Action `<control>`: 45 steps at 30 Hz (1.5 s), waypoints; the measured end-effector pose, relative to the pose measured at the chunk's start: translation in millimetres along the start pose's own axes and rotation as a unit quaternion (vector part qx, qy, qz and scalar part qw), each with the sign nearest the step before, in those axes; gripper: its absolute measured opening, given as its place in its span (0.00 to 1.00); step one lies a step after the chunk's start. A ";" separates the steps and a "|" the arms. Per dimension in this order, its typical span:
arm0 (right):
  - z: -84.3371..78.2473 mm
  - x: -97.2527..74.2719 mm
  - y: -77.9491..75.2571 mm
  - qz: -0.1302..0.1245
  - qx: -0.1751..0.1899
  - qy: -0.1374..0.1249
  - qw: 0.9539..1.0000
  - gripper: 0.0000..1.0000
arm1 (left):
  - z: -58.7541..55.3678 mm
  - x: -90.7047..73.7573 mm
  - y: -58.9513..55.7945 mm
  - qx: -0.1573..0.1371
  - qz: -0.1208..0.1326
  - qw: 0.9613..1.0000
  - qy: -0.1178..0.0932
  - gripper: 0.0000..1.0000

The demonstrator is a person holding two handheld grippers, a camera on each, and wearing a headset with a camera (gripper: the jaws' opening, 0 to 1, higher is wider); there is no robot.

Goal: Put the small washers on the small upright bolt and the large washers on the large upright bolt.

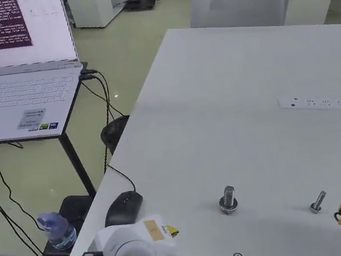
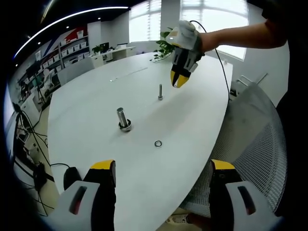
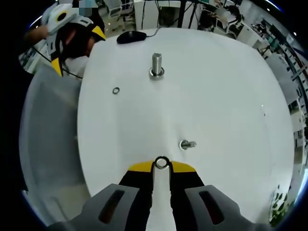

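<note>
Two steel bolts stand on the white table. One is the thick large upright bolt, with a flat steel ring at its foot. The other is the thin small upright bolt, well off to its right.

The right tongs are clenched on a round steel washer, gripped by its edge between the yellow tips just short of the small bolt. The left tongs are released, jaws wide apart with nothing between them, hovering at the near edge of the table. A loose steel washer lies flat on the table near the large bolt, on the person's side.

The step in hand looks like threading the held washer onto the small bolt. To do it well, I would carry it above the bolt's tip and turn the wrist until the washer lies level with its hole centred. I would then lower it until the thread passes through, and only then let go. Released off-centre, it may catch on the tip and roll away. The slender bolt could also topple if nudged sideways.

The open silver laptop shows pale text on a purple window, too small to read. Its palm-rest stickers and the yellow tags on the grippers are likewise illegible.
</note>
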State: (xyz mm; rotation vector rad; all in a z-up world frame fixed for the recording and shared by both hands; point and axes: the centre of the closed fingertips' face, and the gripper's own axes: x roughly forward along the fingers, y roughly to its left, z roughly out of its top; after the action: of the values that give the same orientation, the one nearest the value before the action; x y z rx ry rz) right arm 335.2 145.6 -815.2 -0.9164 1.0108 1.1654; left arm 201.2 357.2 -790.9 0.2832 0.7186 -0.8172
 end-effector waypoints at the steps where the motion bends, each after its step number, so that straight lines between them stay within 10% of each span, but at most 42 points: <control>1: 1.6 -0.5 -2.9 -0.001 0.000 0.000 1.000 0.13 | 0.3 0.2 -0.1 -0.001 0.000 1.000 0.000 0.79; 19: 20.1 -0.3 -31.1 -0.017 0.004 0.000 1.000 0.13 | 3.3 1.2 5.6 -0.004 0.001 1.000 -0.005 0.78; 45: 18.8 14.5 -31.1 -0.005 -0.008 0.018 1.000 0.13 | -2.2 0.1 8.9 -0.005 0.000 1.000 -0.001 0.77</control>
State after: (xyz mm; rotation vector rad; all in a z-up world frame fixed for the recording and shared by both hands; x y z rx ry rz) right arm 369.9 162.4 -822.0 -0.9576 1.0255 1.1530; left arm 206.8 364.1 -792.9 0.2735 0.7217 -0.8141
